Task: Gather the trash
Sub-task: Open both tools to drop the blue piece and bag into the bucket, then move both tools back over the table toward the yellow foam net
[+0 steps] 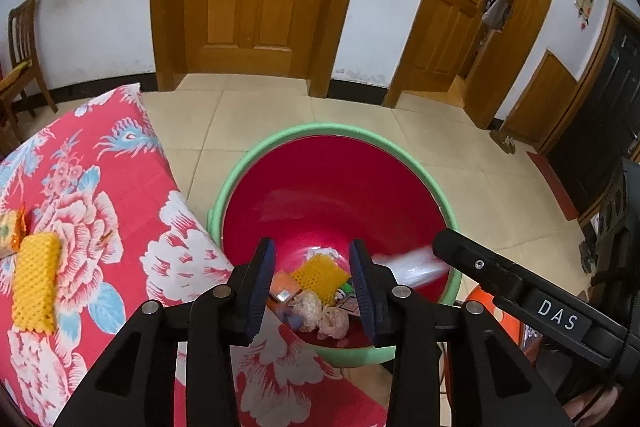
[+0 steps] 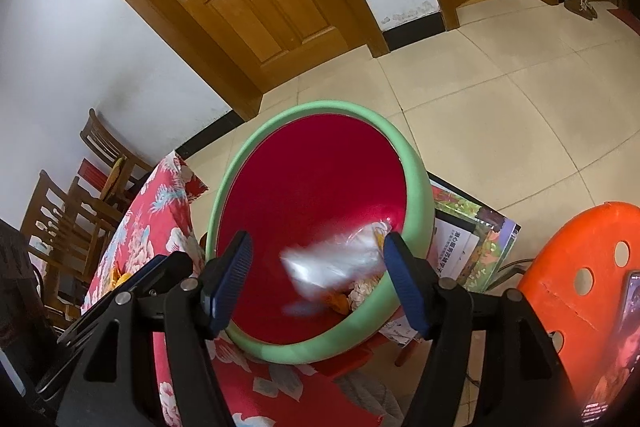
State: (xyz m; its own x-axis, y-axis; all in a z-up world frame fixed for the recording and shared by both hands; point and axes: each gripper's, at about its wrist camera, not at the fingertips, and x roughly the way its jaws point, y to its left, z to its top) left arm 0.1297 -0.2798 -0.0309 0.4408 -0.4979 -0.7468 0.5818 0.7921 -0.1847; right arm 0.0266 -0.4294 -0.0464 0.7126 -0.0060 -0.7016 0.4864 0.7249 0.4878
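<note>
The left tongs (image 1: 314, 285) are standing released directly above the green bin (image 1: 280, 137), with nothing between their blue pads. Below them, on the bin's red bottom, several pieces of trash are already lying: a yellow foam net (image 1: 319, 277), crumpled tissues (image 1: 320, 311) and some small packets. The right tongs (image 2: 320, 279) are also standing wide and grasping nothing. A clear plastic wrapper (image 2: 332, 263) is showing as a blur in front of them, inside the bin's mouth. It seems to be falling free, but I cannot tell this for sure. So a good part of the collecting is looking done. Still, to the left of the left tongs, on the counter with the red flowered cloth (image 1: 132, 155), 2 things are waiting: another yellow foam piece (image 1: 34, 283) and an orange packet (image 1: 10, 229) just behind it.
</note>
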